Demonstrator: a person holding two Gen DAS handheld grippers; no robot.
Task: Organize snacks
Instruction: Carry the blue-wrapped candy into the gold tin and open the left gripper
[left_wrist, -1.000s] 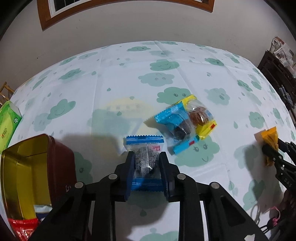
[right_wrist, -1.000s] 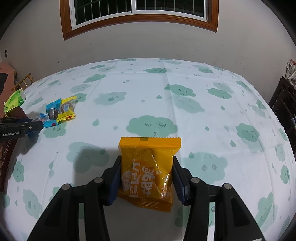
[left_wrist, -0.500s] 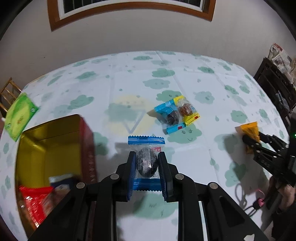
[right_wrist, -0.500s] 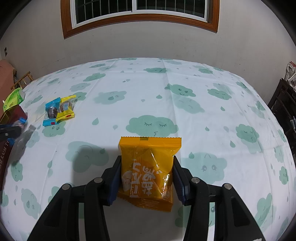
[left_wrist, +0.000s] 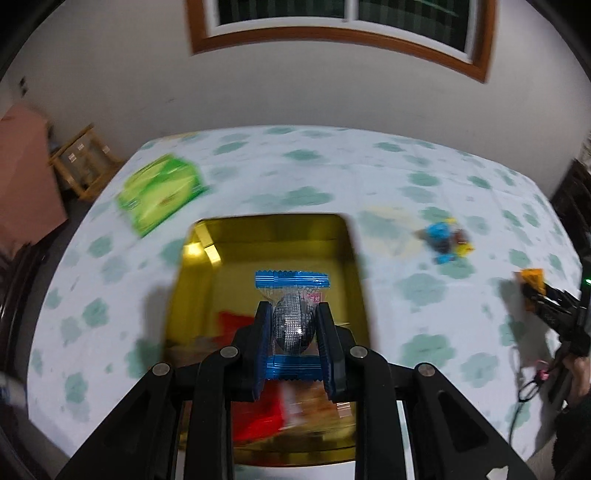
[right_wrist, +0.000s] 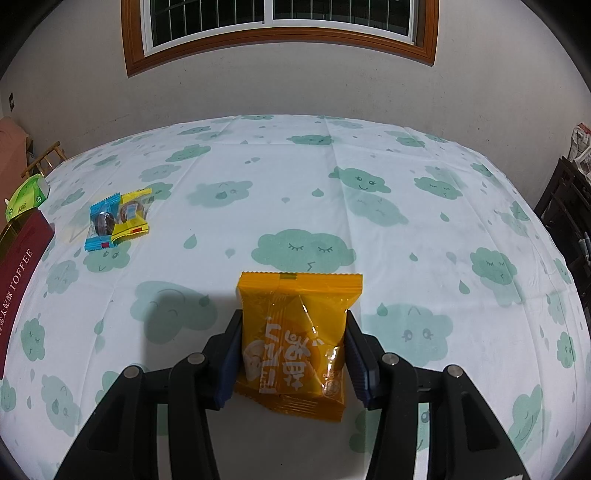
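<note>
The left gripper is clamped narrow on a blue-ended clear packet holding a silver foil sweet. The packet hangs over the open gold-lined tin, which stands on the cloud-print tablecloth. The left wrist view is blurred, so the height of the packet above the tin floor cannot be told.

The right gripper grips an orange snack packet at mid width, both pads against its sides. The packet's near end appears to rest on the cloth, well to the right of the tin.

Progress:
- Done: several snacks already lie in the near part of the tin, among them a red wrapper; the details are blurred.
- In hand: delivery of the blue-ended packet into the tin. Judged close to release.
- Left: the orange packet, gripped but not yet carried over.
- Left: a blue wrapped sweet and a yellow wrapped sweet, touching each other on the cloth to the right of the tin.

A green box sits beyond the tin on the far left. Whether it belongs to the task cannot be told.
</note>
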